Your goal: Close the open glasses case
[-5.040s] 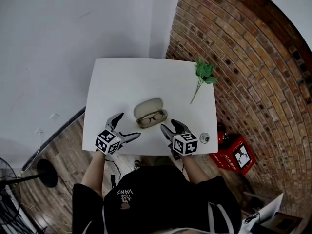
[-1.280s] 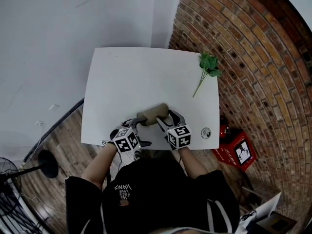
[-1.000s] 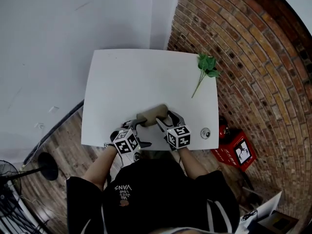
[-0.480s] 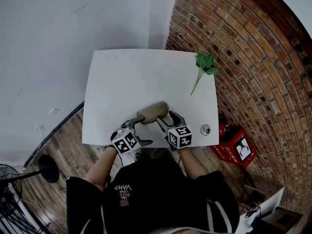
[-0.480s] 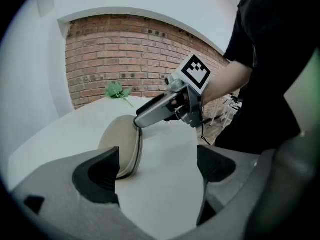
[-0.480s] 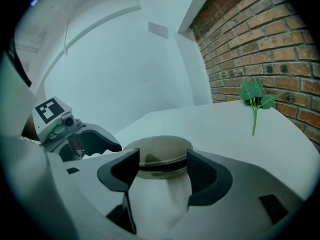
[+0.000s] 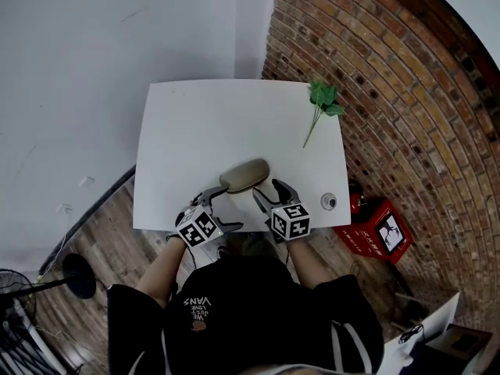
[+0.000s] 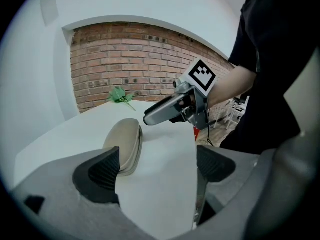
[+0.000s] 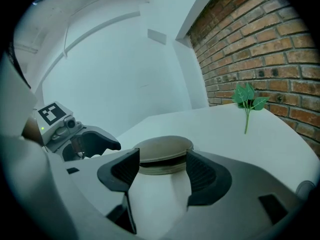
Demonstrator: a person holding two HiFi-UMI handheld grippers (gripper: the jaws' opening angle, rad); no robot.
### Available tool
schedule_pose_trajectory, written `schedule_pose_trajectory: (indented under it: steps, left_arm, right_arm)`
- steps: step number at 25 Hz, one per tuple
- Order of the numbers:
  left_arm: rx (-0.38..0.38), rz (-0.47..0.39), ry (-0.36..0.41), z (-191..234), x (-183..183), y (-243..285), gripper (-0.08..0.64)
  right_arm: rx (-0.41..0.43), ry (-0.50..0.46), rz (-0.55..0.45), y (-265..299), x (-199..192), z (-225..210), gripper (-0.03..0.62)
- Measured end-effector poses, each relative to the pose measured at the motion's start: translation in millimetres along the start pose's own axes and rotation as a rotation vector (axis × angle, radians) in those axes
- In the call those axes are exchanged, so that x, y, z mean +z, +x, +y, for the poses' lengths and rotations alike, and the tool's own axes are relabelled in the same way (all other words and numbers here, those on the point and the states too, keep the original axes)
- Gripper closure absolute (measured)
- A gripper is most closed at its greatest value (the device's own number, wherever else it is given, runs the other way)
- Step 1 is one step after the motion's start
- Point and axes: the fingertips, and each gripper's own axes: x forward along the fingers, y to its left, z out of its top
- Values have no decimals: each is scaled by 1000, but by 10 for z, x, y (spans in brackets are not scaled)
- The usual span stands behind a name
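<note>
The beige glasses case (image 7: pixel 244 175) lies on the white table (image 7: pixel 195 123) near its front edge. Its lid is down on the base, and a dark seam shows between them in the right gripper view (image 9: pixel 162 155). My left gripper (image 7: pixel 221 209) stands open just left of and nearer than the case, not touching it; the case (image 8: pixel 124 144) lies beyond its left pad. My right gripper (image 7: pixel 269 192) is open too, just short of the case's near right end. In its own view the right gripper (image 9: pixel 159 171) frames the case without pressing on it.
A green leafy sprig (image 7: pixel 320 104) lies at the table's far right by the brick wall. A small round metal thing (image 7: pixel 328 201) sits at the near right corner. A red box (image 7: pixel 375 237) stands on the wooden floor to the right.
Five seconds ago the case lay open with glasses showing; now its lid is down. Over the last second the right gripper has drawn slightly back from the case.
</note>
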Motion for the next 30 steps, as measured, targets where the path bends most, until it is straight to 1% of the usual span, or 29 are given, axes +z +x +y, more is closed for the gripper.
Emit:
schedule_pose_trajectory:
  steps: [4,7,11,14,17,21,23,26,30]
  left_arm:
    - [51,-33,0,6,36,-135,101]
    - [126,-72,6,60,123,-310,142]
    - [225,-140,-36,140,233,-582,195]
    - [285,-181,-45,152,287,-776,228]
    - [323,-234,-52,122,374,-978,267]
    - [355,-307,-67,44,477,-1237,334]
    - [372,-336,-76,17,504,-1352,353]
    - [404,-362,-93,-11,502,-1501,376]
    - [442,-391,-108,-80,482,-1656,435]
  right_arm:
    - [-11,4,-22,-96,9,69,310]
    - [-23,5,-42,-194,22,134,313]
    - [-36,7,-86,-366,98,230,324]
    - [-41,6,-130,-508,196,322,335]
    - [-43,-1,-169,-655,305,432,342]
    - [-46,-11,-225,-839,432,578,364]
    - [-49,-16,-248,-910,475,639,379]
    - [-45,-21,-266,-988,502,729,396]
    - [-29,-17,-281,-1062,492,838,427]
